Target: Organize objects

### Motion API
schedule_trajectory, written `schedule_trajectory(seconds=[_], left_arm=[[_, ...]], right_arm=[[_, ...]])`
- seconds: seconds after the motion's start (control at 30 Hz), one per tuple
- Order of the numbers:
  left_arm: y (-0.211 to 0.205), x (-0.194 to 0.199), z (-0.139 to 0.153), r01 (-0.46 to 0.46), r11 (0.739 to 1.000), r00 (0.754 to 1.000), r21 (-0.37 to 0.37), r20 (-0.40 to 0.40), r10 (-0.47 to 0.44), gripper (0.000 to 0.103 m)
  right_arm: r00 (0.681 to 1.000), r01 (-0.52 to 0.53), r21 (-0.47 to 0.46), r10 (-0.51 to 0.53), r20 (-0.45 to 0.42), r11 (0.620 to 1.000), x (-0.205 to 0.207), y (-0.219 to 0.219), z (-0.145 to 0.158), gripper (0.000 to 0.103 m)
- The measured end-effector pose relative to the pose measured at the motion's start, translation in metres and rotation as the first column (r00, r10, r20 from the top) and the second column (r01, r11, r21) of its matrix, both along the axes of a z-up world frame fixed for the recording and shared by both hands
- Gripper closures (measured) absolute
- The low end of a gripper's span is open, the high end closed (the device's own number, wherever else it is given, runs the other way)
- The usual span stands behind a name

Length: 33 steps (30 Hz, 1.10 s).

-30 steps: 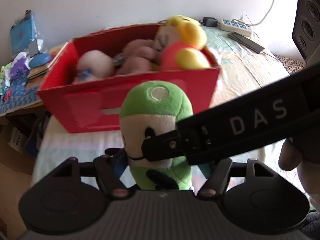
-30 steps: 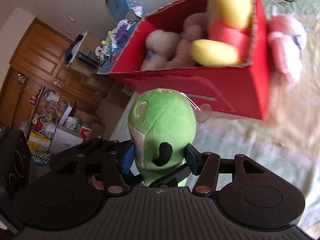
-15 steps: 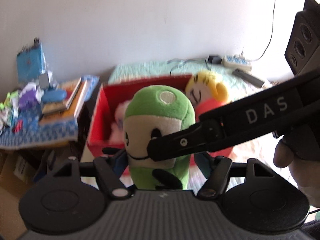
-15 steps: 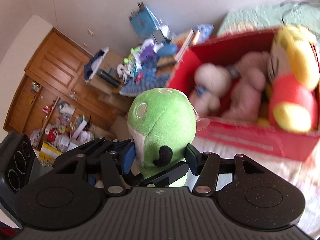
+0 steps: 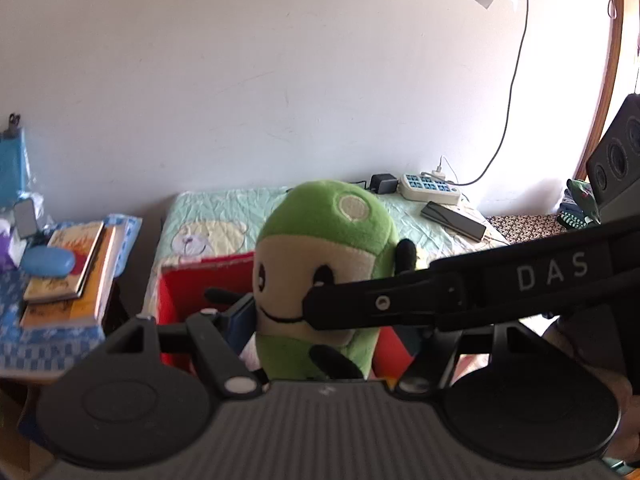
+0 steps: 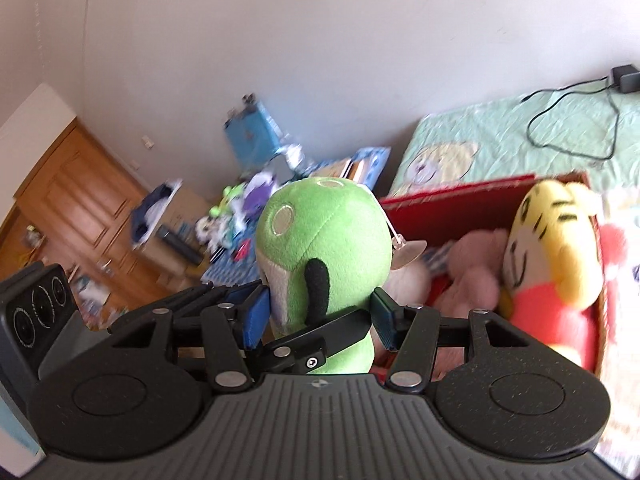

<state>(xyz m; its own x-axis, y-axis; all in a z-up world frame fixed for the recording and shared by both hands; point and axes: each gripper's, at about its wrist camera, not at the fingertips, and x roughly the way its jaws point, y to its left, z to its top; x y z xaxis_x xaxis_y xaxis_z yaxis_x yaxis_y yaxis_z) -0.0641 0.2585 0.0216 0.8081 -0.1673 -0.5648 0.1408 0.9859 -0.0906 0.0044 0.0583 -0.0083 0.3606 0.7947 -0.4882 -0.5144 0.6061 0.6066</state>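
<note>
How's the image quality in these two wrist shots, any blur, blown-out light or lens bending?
Left wrist view: sharp on the green plush toy, but the right side by the power strip washes out in bright light, and the fisheye curves the wall. Right wrist view: the toy stays crisp while the wooden wardrobe and clutter at left smear with motion blur; the red box is slightly soft.

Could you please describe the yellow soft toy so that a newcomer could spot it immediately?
Find the red box on the pale green bedspread. The yellow soft toy sits at its right end, beside pink plush toys; only it has black tiger stripes and a red top.
</note>
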Motion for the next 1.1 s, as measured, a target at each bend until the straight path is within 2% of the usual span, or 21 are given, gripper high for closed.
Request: schedule_trajectory(seconds=[0.13,0.33,0.53,0.7,0.9,1.03,1.1], left_arm=[[0.008,0.024,-0.013,0.012,0.999,0.999,-0.042,-0.04,-0.014,0.032],[0.019,0.044,-0.044,0.006,0.993,0.992,-0.114,-0.126,-0.021,0.032],[0.026,0.055,-0.074,-0.005,0.989,0.978,-0.146,-0.208,-0.026,0.032],[0.029,0.062,-0.092,-0.015,0.992,0.969,-0.124,-0.248,-0.016,0.032],[0.036,0.064,-0.098,-0.043,0.996,0.966,-0.082,-0.259,0.021,0.03],[0.044,0.064,-0.101,-0.079,0.996,0.961,-0.044,-0.271,0.064,0.03],[0.047,0.067,-0.106,-0.082,0.995,0.952,-0.058,-0.3,0.061,0.029]], right_arm=[[0.999,0.042,-0.025,-0.042,-0.002,0.999,0.017,0.004,-0.005,0.046],[0.998,0.066,-0.111,-0.067,-0.011,0.992,0.033,0.01,-0.02,0.047],[0.995,0.077,-0.178,-0.088,-0.055,0.981,0.043,0.016,-0.042,0.047],[0.986,0.094,-0.185,-0.117,-0.121,0.978,0.051,0.021,-0.059,0.047],[0.976,0.101,-0.164,-0.13,-0.177,0.981,0.058,0.029,-0.069,0.046],[0.972,0.068,-0.147,-0.098,-0.212,0.987,0.062,0.039,-0.078,0.046],[0.971,0.055,-0.153,-0.088,-0.221,0.987,0.062,0.044,-0.083,0.046]])
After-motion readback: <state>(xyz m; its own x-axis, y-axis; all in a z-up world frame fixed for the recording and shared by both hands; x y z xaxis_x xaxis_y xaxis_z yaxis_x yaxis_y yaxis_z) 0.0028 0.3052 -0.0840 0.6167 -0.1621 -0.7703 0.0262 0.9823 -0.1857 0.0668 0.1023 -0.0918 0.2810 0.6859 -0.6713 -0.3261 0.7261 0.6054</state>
